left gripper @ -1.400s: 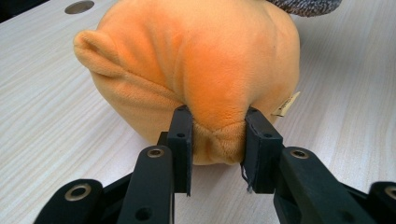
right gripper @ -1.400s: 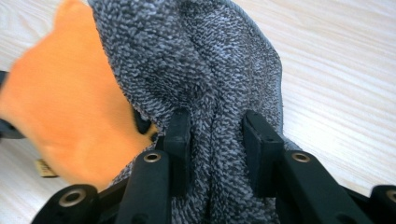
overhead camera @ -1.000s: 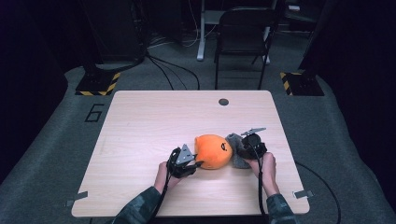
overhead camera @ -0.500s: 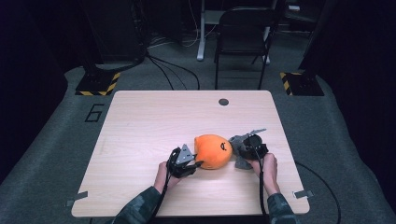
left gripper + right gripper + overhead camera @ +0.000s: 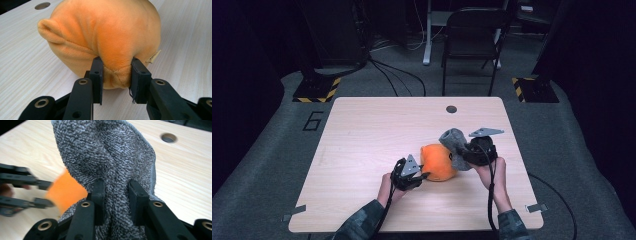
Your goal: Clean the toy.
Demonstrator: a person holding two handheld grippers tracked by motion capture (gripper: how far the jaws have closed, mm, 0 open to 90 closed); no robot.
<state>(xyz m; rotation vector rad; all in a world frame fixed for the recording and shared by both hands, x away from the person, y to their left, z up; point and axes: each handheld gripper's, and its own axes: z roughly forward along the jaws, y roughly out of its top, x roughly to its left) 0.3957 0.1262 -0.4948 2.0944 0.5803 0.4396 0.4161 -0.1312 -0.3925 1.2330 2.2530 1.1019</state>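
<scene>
Plush (image 5: 438, 161), orange, sits on the table (image 5: 377, 125) right of centre, near the front edge. Going left to right we see: dark floor with a painted number 6 (image 5: 313, 120) and a yellow-black striped block (image 5: 317, 89) left of the table; light wood tabletop, bare at the left half; left gripper (image 5: 421, 176) clamped on a fold of the plush, pads pressing the fabric in the left gripper view (image 5: 115, 75). Just right, the right gripper (image 5: 464, 155) pinches a grey cloth (image 5: 455, 142), lifted off the wood, touching the plush's right side. Round hole (image 5: 451, 108) near the far edge. Chair (image 5: 472, 40) and cables (image 5: 392, 70) behind, room dark.
</scene>
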